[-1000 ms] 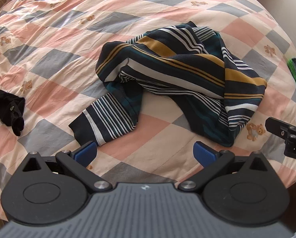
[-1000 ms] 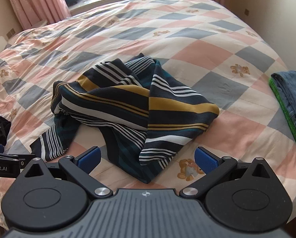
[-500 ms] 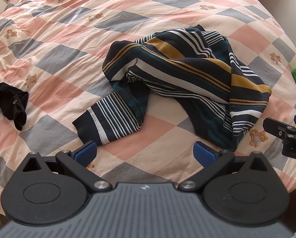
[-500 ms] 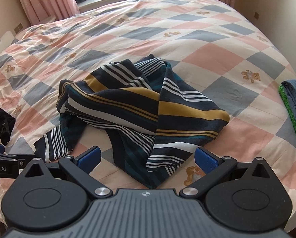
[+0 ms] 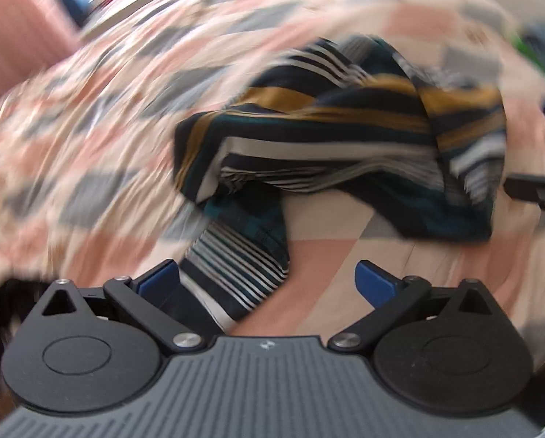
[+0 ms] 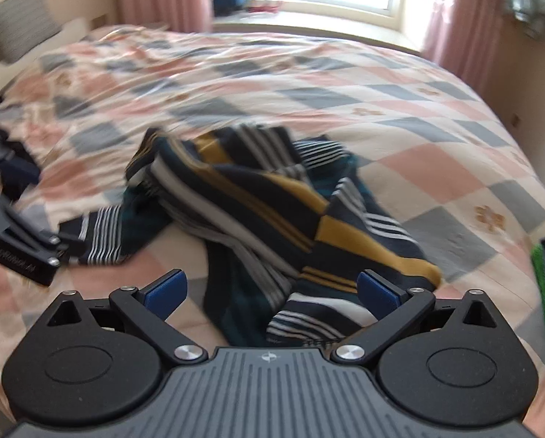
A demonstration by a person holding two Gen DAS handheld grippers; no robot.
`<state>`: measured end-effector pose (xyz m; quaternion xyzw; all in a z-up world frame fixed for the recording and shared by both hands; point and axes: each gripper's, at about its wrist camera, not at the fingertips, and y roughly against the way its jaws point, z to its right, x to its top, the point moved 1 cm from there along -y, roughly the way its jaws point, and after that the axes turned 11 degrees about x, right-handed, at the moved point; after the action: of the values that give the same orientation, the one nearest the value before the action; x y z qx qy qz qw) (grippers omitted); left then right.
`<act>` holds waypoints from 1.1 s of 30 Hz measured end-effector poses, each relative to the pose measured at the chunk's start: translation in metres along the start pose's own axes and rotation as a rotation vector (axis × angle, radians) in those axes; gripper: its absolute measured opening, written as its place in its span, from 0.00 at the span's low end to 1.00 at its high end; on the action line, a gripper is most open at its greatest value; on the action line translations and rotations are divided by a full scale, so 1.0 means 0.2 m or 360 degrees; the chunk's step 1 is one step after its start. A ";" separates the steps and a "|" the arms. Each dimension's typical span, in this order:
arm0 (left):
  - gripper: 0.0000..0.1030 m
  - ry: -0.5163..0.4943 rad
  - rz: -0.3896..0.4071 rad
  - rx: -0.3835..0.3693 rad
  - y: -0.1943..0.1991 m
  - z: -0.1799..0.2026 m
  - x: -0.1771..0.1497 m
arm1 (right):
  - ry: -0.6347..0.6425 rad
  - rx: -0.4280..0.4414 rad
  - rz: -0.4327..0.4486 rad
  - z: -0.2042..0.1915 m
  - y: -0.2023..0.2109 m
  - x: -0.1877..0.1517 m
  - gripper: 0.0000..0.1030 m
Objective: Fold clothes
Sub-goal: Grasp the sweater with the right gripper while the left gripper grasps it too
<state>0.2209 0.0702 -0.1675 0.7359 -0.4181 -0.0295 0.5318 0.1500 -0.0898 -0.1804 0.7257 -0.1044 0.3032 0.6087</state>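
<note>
1 striped garment [image 6: 272, 215], crumpled on checked bed [image 6: 437, 138]; left tool [image 5: 267, 283] and right tool [image 6: 270, 288] both gaping (cuff at 6 o'clock).

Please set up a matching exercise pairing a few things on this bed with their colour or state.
Things:
1. shirt
2. left gripper
3. quilt
4. green cloth

Descriptions:
A. pink, grey and cream checks
B. open, over a striped sleeve
C. crumpled, with navy, white and mustard stripes
D. at the right edge of the bed, under blue fabric

Pairs: 1-C, 2-B, 3-A, 4-D
</note>
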 end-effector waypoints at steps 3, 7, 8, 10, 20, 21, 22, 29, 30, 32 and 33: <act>0.89 -0.0333 0.0144 0.0074 -0.10 0.12 -0.03 | 0.0183 0.0045 -0.0088 -0.06 -0.13 -0.07 0.71; 0.76 -0.0703 0.0318 0.0163 -0.25 0.25 -0.08 | 0.0429 0.0060 -0.0172 -0.15 -0.30 -0.15 0.62; 0.73 -0.0777 0.0358 0.0177 -0.28 0.28 -0.09 | 0.0476 0.0043 -0.0192 -0.16 -0.34 -0.18 0.58; 0.70 -0.0924 0.0445 0.0208 -0.35 0.31 -0.11 | 0.0554 0.0001 -0.0232 -0.15 -0.41 -0.21 0.52; 0.55 -0.1838 0.0934 0.0515 -0.62 0.41 -0.29 | 0.0982 -0.0158 -0.0327 -0.08 -0.51 -0.32 0.44; 0.56 -0.1916 0.0985 0.0563 -0.64 0.41 -0.29 | 0.1010 -0.0183 -0.0325 -0.06 -0.51 -0.33 0.44; 0.57 -0.1994 0.1035 0.0611 -0.67 0.41 -0.29 | 0.1038 -0.0208 -0.0323 -0.05 -0.51 -0.33 0.44; 0.62 -0.2360 0.1193 0.0819 -0.92 0.35 -0.36 | 0.1284 -0.0256 -0.0380 0.01 -0.53 -0.38 0.47; 0.62 -0.2374 0.1216 0.0818 -0.93 0.34 -0.37 | 0.1327 -0.0195 -0.0388 0.01 -0.52 -0.40 0.47; 0.61 -0.2384 0.1261 0.0804 -0.94 0.33 -0.39 | 0.1410 -0.0072 -0.0400 -0.01 -0.48 -0.42 0.47; 0.60 -0.2382 0.1283 0.0800 -0.94 0.32 -0.39 | 0.1404 -0.0029 -0.0393 -0.01 -0.47 -0.43 0.47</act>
<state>0.2493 0.0877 -0.3791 0.4156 -0.8779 -0.2207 -0.0884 0.1300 -0.0845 -0.3063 0.5287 0.2495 0.5075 0.6329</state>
